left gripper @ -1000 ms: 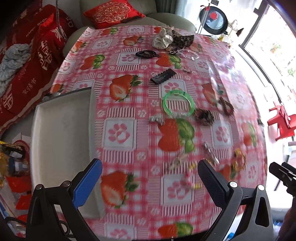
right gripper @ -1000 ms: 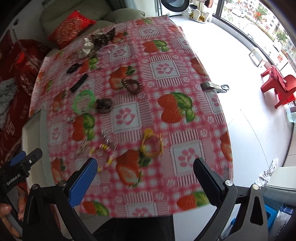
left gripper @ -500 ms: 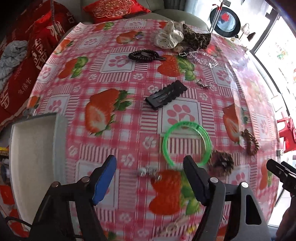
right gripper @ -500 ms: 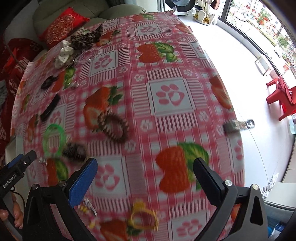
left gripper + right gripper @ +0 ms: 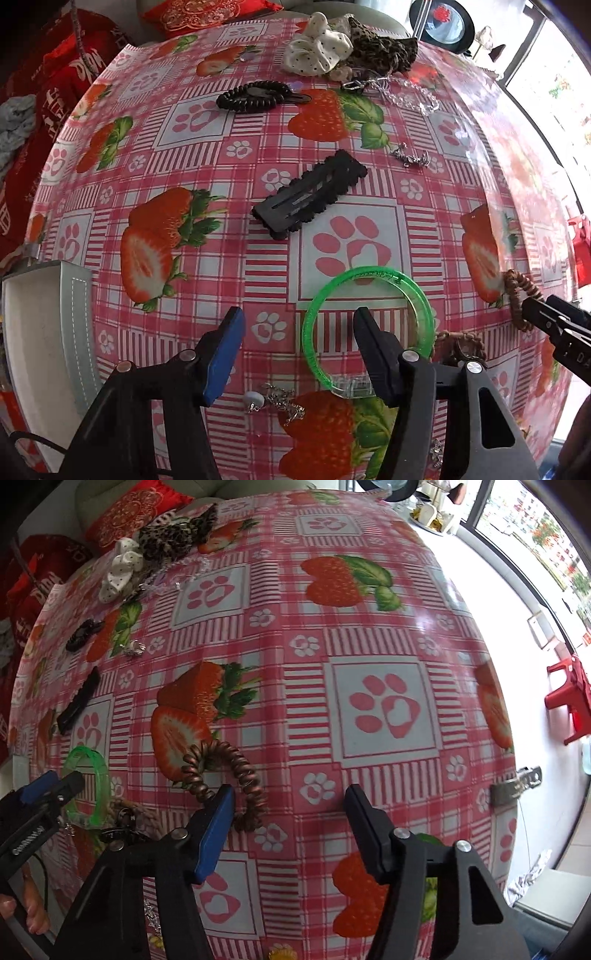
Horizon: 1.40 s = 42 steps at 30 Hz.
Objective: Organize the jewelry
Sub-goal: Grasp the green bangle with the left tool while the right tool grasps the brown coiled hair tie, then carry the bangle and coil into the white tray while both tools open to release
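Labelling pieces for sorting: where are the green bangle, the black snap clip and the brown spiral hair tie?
green bangle [image 5: 419, 295], left wrist view, upper right rim.
black snap clip [image 5: 308, 195], left wrist view, centre.
brown spiral hair tie [image 5: 245, 766], right wrist view, right coil.

The left gripper [image 5: 295, 328] hangs with jaws spread over the strawberry tablecloth [image 5: 207, 155], its right finger [image 5: 373, 347] inside the green bangle [image 5: 369, 325]. A black hair clip [image 5: 310, 194] lies farther off; a white tray [image 5: 33, 325] sits left.
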Each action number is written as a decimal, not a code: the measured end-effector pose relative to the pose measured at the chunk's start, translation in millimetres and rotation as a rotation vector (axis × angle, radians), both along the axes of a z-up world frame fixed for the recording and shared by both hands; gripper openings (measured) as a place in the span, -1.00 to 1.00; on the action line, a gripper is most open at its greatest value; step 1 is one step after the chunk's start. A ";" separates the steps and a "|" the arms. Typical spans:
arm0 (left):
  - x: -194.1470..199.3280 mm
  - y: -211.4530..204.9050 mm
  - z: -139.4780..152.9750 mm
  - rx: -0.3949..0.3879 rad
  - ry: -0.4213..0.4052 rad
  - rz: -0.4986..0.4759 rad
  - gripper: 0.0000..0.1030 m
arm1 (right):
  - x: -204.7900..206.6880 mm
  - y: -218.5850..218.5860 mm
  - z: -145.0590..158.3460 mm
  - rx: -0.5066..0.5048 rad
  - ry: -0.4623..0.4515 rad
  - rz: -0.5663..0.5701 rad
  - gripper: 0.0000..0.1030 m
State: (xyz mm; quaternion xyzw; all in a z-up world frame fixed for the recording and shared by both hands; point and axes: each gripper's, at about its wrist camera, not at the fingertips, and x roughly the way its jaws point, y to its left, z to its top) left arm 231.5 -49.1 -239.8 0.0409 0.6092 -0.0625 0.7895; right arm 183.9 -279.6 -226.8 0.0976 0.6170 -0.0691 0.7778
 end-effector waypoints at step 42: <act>-51.3 74.9 83.3 -0.193 -0.092 0.177 -0.72 | -8.8 66.6 62.3 0.147 -0.085 0.203 -0.74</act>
